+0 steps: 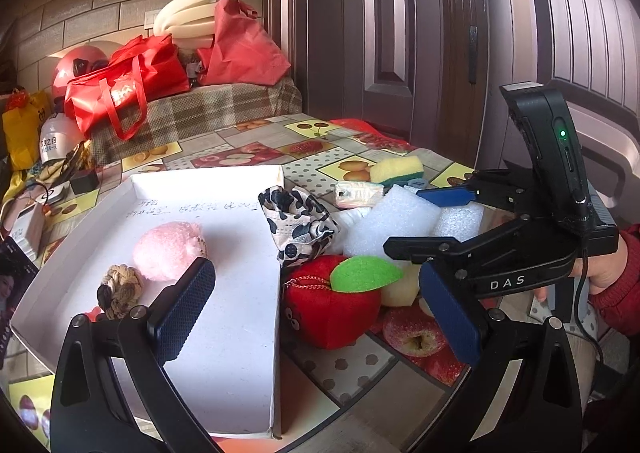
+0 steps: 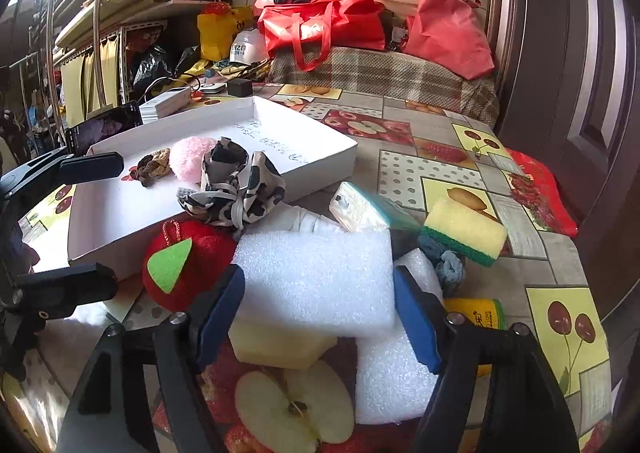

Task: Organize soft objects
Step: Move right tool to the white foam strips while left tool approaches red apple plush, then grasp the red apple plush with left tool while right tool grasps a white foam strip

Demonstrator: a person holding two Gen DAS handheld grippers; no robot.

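On the fruit-print tablecloth point(image 2: 460, 157) sits a shallow white box point(image 2: 320, 157), and 2 soft things already lie inside it: a pink fluffy ball point(image 1: 168, 251) and, touching it, a braided rope knot point(image 1: 120, 289). A black-and-white patterned cloth point(image 2: 240, 185) hangs over the box's near wall.

The right gripper point(image 2: 318, 315) straddles a white foam block point(image 2: 316, 281) in the pile just outside the box; its blue pads stand at the block's 2 ends and seem to press it, though I cannot be sure the contact is firm. A pale yellow sponge piece point(image 2: 276, 347) lies under the block, and a red plush apple point(image 2: 188, 265) rests just to its left.

The left gripper point(image 1: 316, 313) hangs wide open over the box's edge, holding nothing. A yellow-green scouring sponge point(image 2: 464, 233) and a tissue pack point(image 2: 356, 209) lie beyond the foam.
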